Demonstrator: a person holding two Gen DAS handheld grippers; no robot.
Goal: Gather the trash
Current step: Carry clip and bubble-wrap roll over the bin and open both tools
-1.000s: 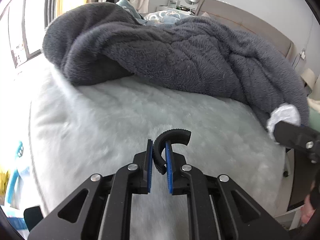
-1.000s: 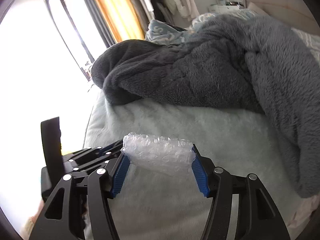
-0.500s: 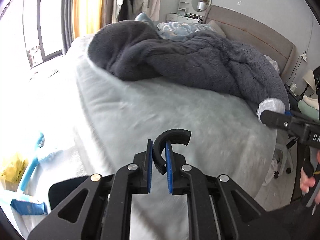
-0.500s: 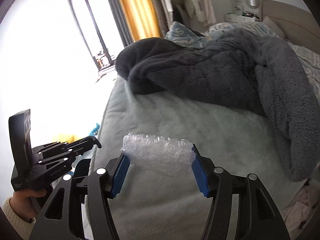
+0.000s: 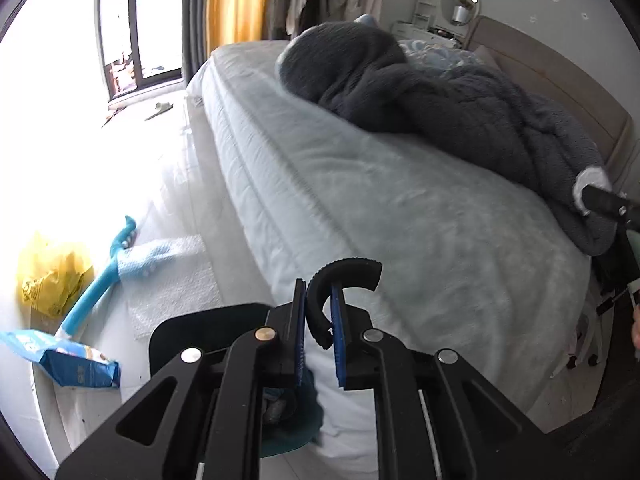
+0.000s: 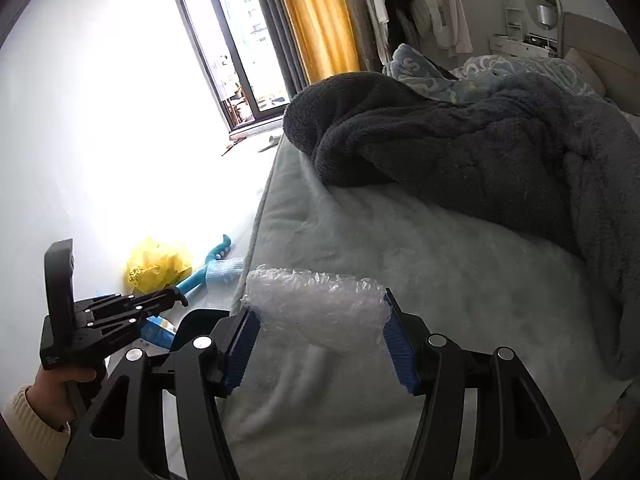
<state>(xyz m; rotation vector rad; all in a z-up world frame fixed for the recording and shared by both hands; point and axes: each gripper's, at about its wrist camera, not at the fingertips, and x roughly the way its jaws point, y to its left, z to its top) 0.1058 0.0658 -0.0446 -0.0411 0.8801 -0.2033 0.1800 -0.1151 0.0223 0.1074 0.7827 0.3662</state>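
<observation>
1. The left gripper (image 5: 318,312) has its blue-padded fingers (image 5: 339,336) clenched on a black C-shaped plastic piece (image 5: 340,284), whose curved arc sticks up and out toward 1 o'clock above the fingertips.
2. In the right wrist view the left gripper (image 6: 178,300) shows at 8 o'clock, held by a hand (image 6: 60,384) in a cream sleeve.
3. The right gripper (image 6: 316,340) holds a roll of clear bubble wrap (image 6: 316,308) crosswise, its blue fingers (image 6: 240,344) pressing on either end; the gap between them is wide, set by the length of the roll.
4. In the left wrist view the right gripper's black tip (image 5: 604,202) shows at 3 o'clock, with the white bubble wrap end (image 5: 590,184) just beside it.
5. Both grippers hang over the near end of a bed (image 5: 400,208) covered in a pale fluffy sheet, with a dark grey blanket (image 6: 480,152) heaped toward 1 o'clock.
6. On the floor at 9 o'clock of the left view lie a yellow plastic bag (image 5: 52,276), a teal long-handled tool (image 5: 96,284), a sheet of white bubble wrap (image 5: 172,280) and a blue packet (image 5: 68,364).
7. A dark bin rim (image 5: 196,332) sits just below the left gripper, partly hidden by it.
8. A yellow curtain (image 6: 316,20) hangs by the bright window at 12 o'clock.
</observation>
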